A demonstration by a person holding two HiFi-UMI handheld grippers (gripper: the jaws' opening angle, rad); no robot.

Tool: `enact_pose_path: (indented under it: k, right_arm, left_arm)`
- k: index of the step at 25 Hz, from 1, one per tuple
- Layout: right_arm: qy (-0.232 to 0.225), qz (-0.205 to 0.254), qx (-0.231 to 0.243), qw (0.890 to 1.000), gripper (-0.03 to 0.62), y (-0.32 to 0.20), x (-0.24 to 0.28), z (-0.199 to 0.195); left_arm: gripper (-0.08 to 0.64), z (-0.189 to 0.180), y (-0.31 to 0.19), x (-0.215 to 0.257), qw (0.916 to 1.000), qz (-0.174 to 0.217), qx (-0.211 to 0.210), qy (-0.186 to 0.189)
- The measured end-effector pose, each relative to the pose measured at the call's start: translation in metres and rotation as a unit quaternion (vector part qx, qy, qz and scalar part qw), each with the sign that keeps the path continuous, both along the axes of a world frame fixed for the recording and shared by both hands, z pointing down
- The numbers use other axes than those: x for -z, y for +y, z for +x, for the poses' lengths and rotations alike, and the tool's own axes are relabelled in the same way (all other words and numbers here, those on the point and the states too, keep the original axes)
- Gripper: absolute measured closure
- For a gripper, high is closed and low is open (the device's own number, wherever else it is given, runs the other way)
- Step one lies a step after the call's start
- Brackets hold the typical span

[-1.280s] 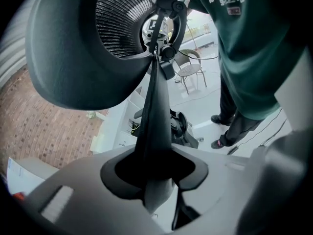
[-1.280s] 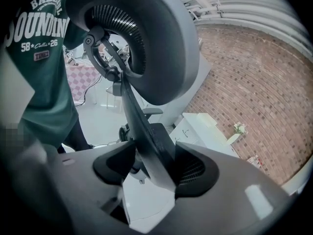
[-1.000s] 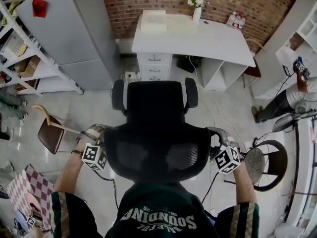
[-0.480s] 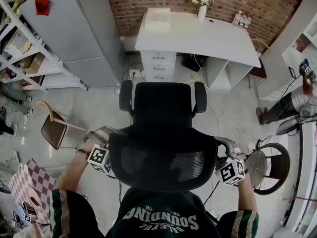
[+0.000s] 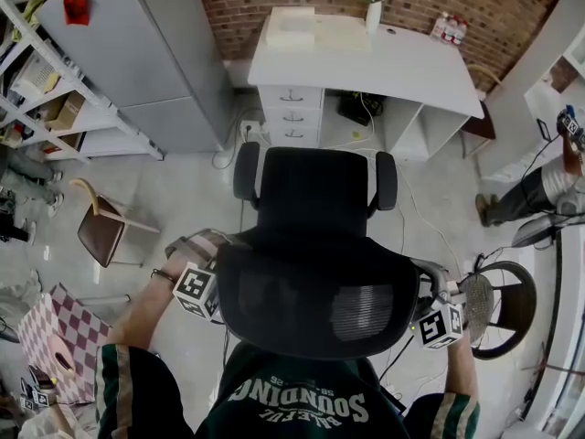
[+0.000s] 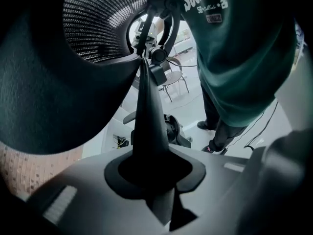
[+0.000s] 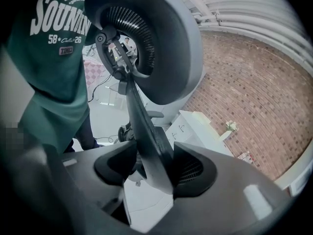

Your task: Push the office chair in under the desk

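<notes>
A black office chair (image 5: 315, 204) stands on the floor facing the white desk (image 5: 366, 62), with its seat short of the desk's front edge. Its mesh backrest (image 5: 311, 300) is right in front of me. My left gripper (image 5: 216, 280) is shut on the backrest's left edge (image 6: 146, 106), which runs between its pads as a dark tapered strip. My right gripper (image 5: 423, 293) is shut on the backrest's right edge (image 7: 142, 121). In the right gripper view the desk (image 7: 193, 126) shows beyond the chair. The fingertips are hidden behind the backrest in the head view.
A drawer unit (image 5: 292, 117) fills the desk's left side, with cables in the opening (image 5: 361, 112) to its right. A grey cabinet (image 5: 137, 53) and shelving (image 5: 41, 108) stand on the left, near a small wooden chair (image 5: 101, 231). At the right are a round stool (image 5: 498, 305) and a person (image 5: 535, 190).
The chair has rolled forward toward the desk, and both grippers have moved with it on the backrest edges. The desk sits closer in the head view.
</notes>
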State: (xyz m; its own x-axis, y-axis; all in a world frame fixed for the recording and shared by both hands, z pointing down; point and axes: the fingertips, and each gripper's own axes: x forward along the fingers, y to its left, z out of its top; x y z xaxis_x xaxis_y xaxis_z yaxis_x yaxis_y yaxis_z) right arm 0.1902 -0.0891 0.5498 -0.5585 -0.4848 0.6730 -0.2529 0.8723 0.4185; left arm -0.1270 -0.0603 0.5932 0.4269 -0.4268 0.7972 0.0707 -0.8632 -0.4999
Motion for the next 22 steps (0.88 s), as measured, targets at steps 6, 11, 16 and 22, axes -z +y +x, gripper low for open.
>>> enact_pose_path:
  k: [6, 11, 16, 22]
  right_arm:
    - [0.004, 0.012, -0.021, 1.000, 0.354, 0.005, -0.002, 0.030]
    - [0.018, 0.008, -0.035, 0.999, 0.356, 0.004, -0.005, 0.057]
    - [0.021, 0.010, -0.044, 0.999, 0.357, -0.005, -0.004, 0.091]
    - [0.023, 0.011, -0.044, 0.999, 0.356, -0.026, -0.005, 0.122]
  left_arm:
    - [0.472, 0.029, -0.011, -0.001, 0.9999, 0.010, -0.008, -0.006]
    - [0.473, 0.056, -0.021, -0.002, 0.9998, 0.013, -0.016, -0.002]
    - [0.472, 0.090, -0.033, -0.002, 0.9996, 0.019, -0.020, -0.001]
    - [0.472, 0.121, -0.051, -0.001, 0.9997, 0.019, -0.017, 0.000]
